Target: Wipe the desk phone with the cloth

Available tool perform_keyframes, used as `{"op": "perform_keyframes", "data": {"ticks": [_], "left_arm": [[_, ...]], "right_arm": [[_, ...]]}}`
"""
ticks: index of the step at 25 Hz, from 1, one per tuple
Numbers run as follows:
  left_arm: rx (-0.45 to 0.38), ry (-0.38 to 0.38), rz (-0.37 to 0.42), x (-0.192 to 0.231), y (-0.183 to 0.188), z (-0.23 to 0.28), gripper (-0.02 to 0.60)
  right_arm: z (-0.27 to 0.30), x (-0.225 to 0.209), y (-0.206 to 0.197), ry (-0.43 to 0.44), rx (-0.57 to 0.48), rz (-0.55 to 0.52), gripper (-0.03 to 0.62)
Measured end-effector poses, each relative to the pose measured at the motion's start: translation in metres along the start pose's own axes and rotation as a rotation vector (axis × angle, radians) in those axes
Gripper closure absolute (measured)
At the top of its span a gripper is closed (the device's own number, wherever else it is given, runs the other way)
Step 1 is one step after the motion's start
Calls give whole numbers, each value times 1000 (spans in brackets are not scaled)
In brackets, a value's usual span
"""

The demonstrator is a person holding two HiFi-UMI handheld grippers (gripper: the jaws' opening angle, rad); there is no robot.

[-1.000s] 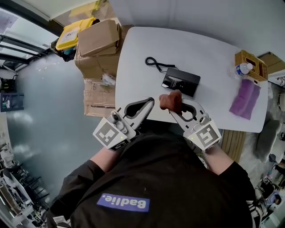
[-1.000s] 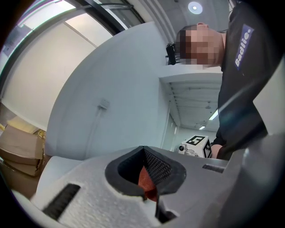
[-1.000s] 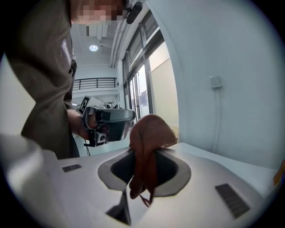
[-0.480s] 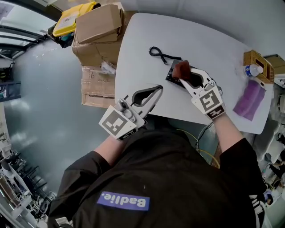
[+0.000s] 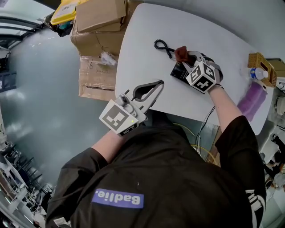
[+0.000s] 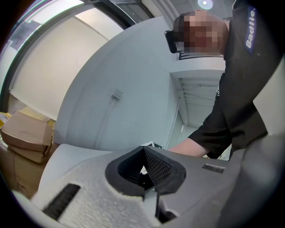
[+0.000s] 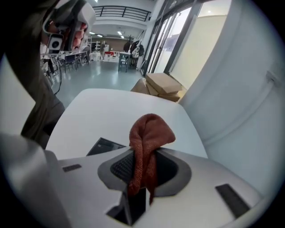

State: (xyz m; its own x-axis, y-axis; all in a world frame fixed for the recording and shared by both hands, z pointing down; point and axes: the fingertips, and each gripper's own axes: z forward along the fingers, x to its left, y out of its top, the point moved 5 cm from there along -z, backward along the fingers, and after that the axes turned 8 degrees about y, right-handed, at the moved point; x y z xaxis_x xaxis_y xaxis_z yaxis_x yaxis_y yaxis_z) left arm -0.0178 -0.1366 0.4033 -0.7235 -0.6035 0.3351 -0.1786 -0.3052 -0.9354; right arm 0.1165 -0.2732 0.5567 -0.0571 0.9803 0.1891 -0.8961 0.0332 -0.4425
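My right gripper point(image 5: 190, 59) has its 2 jaws clamped on the rust cloth point(image 7: 150, 133). It looks soft and light, so I'd grip mid-bunch. Desk phone point(image 5: 177, 71) lies just beneath the jaws and might slide. Left gripper point(image 5: 149, 90): jaws together, empty.

All three pictures are bright. In the head view the white counter point(image 5: 147, 40) glows evenly with only faint shadows, and the grey floor point(image 5: 40, 111) has pale shiny patches. Straight lines bend near the edges. In the right gripper view daylight pours through tall windows point(image 7: 178, 40), small ceiling lamps point(image 7: 119, 32) shine far back, and the red cloth point(image 7: 149, 133) looks sharp. Both gripper views are round with black corners. In the left gripper view a lamp point(image 6: 205, 4) glares at the top, and the left tongs point(image 6: 143, 151) look a little fuzzy.
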Motion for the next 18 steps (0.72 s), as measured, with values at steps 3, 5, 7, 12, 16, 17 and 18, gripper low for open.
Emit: {"op": "perform_keyframes", "data": {"ticks": [3, 5, 7, 12, 16, 17, 18], "left_arm": [[17, 7, -9, 5, -3, -7, 572], [19, 9, -9, 8, -4, -9, 572], [16, 6, -9, 9, -3, -10, 572], [17, -6, -16, 8, -5, -11, 572], [15, -15, -15, 6, -5, -12, 572], [12, -17, -15, 5, -4, -12, 572], [11, -19, -15, 4, -3, -11, 572]], "right_arm": [[15, 4, -2, 39, 59, -25, 505], [19, 9, 0, 59, 75, -24, 505], [20, 15, 3, 79, 84, -16, 505], [22, 39, 10, 155, 103, -12, 505], [21, 64, 17, 219, 110, -14, 505], [20, 69, 18, 232, 107, -11, 505], [19, 74, 19, 243, 104, -8, 505]]}}
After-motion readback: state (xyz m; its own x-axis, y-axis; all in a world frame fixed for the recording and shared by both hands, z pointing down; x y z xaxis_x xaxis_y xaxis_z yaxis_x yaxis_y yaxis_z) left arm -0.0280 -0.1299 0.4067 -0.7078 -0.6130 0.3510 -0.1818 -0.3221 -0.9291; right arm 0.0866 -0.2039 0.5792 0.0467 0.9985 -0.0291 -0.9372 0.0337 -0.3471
